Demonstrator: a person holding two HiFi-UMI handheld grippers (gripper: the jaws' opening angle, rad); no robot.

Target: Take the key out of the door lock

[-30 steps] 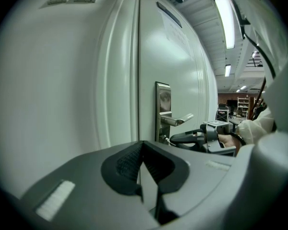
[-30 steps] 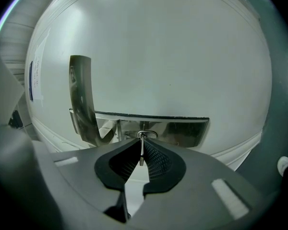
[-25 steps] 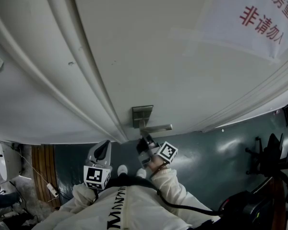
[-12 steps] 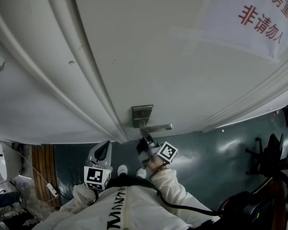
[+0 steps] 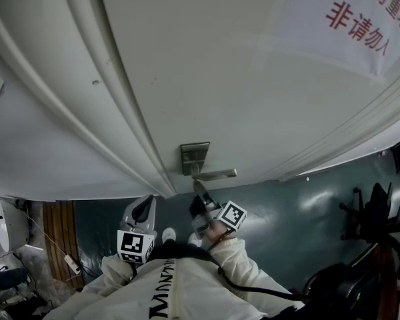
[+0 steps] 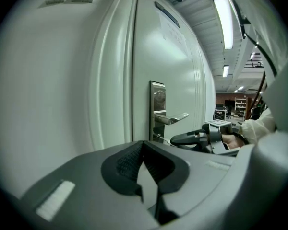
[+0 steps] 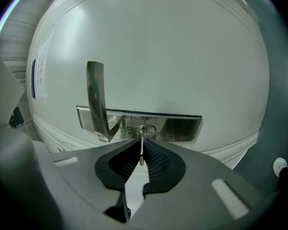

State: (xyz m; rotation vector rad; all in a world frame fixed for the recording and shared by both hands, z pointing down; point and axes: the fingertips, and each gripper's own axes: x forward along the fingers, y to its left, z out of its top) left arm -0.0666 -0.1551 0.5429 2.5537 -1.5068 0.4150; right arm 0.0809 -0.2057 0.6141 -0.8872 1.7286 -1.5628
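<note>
The person stands close up against the door, pale sleeves (image 5: pixel 243 255) drawn in, a gripper in each hand. The left gripper (image 5: pixel 145 205) hangs back, beside the right one and short of the door frame; its ribbed pads (image 6: pixel 127 159) meet at the tips with nothing between them. Just ahead of it and to its right, the right gripper (image 5: pixel 198 188) reaches in to the lock, its marker cube (image 5: pixel 232 215) turned upward. Its jaws are pinched onto the key (image 7: pixel 141 145), a thin metal blade standing edge-on between the pads. Beyond the jaw tips, the far end of the key runs into the round cylinder (image 7: pixel 147 129) set in the brushed-metal lock plate (image 7: pixel 180 128), so the key sits in the lock with the jaws clamped on its near end. The lever handle (image 6: pixel 175 118) sticks out from the same plate just above the right gripper, close to it but not touching. Past the plate spreads the white door (image 5: pixel 207 65), and well beyond both grippers, high on the door's face, hangs a paper notice (image 5: pixel 347 25) with red characters.
</note>
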